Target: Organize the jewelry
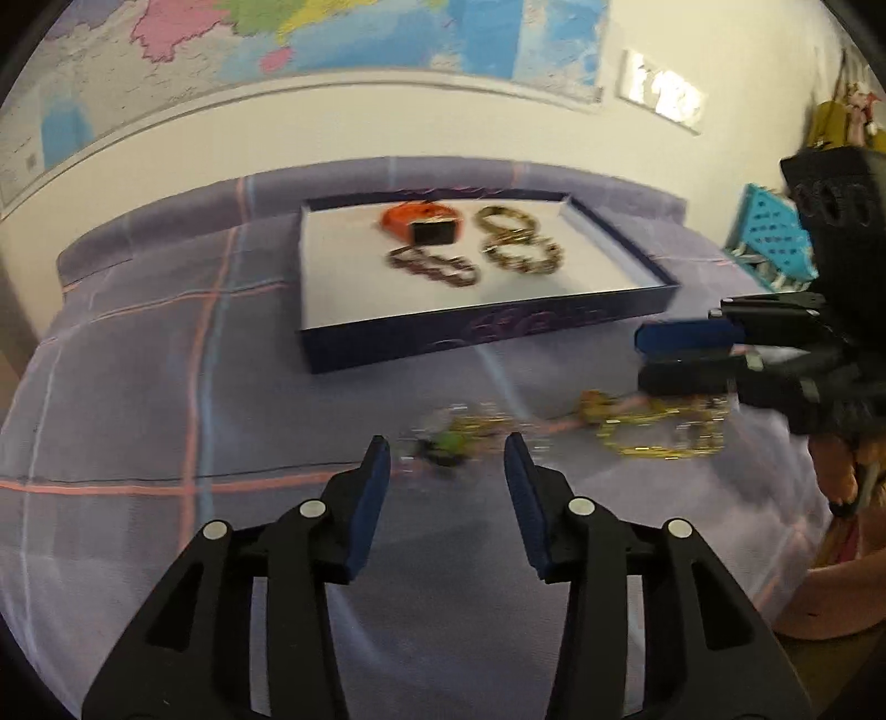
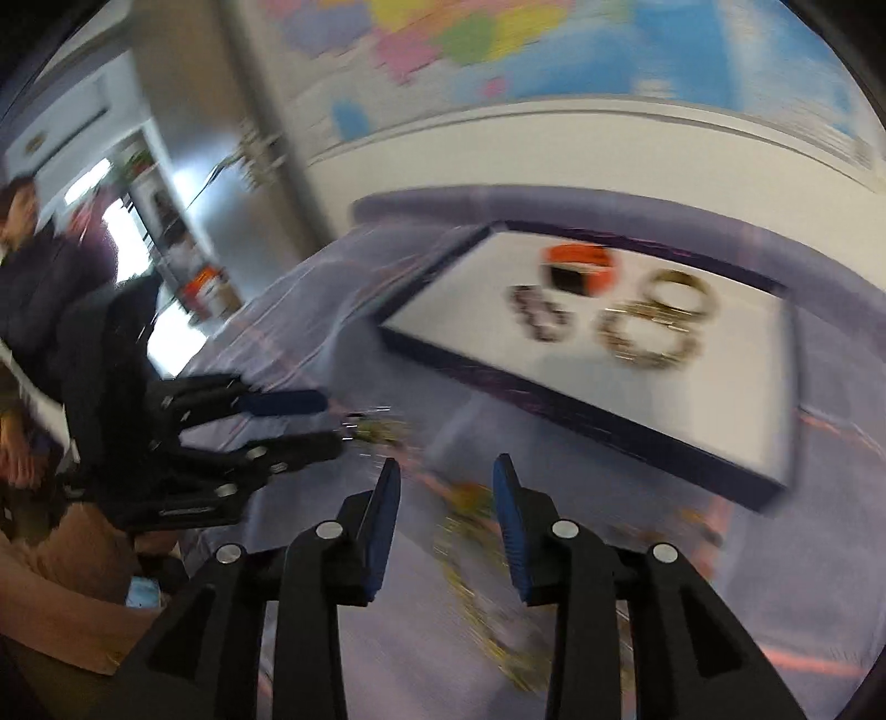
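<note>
From the left wrist, the left gripper (image 1: 447, 462) is spread apart and grasps nothing, a green beaded piece (image 1: 448, 443) lying on the bedspread (image 1: 138, 399) just beyond its tips. The tray (image 1: 487, 338) near the far edge holds bracelets (image 1: 520, 243). From the right wrist, the right gripper (image 2: 447, 487) is released above a blurred gold chain (image 2: 470, 559).

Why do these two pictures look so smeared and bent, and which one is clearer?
Both are fisheye views, so the wall map and the tray edges bow. The left wrist view is sharper: the orange watch reads fairly well, though the loose gold jewelry on the cloth smears. The right wrist view is streaked with motion blur, especially the gold chain beyond its tool.
</note>
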The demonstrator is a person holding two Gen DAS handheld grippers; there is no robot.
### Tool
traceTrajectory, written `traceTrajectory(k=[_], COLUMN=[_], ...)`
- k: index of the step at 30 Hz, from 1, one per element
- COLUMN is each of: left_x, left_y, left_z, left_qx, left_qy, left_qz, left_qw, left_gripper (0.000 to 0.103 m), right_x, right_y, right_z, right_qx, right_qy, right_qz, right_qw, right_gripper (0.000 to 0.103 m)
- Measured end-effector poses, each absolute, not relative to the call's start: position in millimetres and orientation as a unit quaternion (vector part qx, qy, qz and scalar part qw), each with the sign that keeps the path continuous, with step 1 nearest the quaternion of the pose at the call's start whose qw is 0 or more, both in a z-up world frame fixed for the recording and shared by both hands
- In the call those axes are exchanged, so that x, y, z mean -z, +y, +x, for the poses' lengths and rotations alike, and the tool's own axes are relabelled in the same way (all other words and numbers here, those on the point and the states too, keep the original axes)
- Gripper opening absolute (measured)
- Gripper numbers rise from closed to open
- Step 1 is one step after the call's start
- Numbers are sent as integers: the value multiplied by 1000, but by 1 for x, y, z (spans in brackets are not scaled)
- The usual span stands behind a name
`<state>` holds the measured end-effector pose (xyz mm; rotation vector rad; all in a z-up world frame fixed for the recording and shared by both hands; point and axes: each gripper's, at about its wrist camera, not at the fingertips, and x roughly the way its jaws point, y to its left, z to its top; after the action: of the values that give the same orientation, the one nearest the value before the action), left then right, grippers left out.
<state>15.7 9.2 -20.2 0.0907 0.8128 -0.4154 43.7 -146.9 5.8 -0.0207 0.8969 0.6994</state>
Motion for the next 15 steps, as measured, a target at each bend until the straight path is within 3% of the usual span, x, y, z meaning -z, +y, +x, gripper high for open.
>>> traceTrajectory(k=[4,7,9,10,12,15], left_x=[26,29,30,30,30,29], left_y=[14,14,14,14,15,18], left_z=[29,34,37,37,39,40], left_qx=[194,199,204,206,210,218], left_qy=[404,409,411,412,413,415], left_qz=[47,50,50,47,38,18], left_qw=[893,889,887,887,885,883], left_gripper=[40,39,29,27,24,19], right_x=[9,22,25,25,25,25], right_y=[-115,-105,-104,-103,-106,-114], right_z=[57,63,63,63,64,58], right_qx=[-344,-340,-335,-336,-341,-349], right_qy=[441,455,450,451,457,464], right_qz=[-36,-47,-54,-56,-49,-43], right_qw=[828,822,826,825,820,813], right_gripper=[45,46,38,25,17,14])
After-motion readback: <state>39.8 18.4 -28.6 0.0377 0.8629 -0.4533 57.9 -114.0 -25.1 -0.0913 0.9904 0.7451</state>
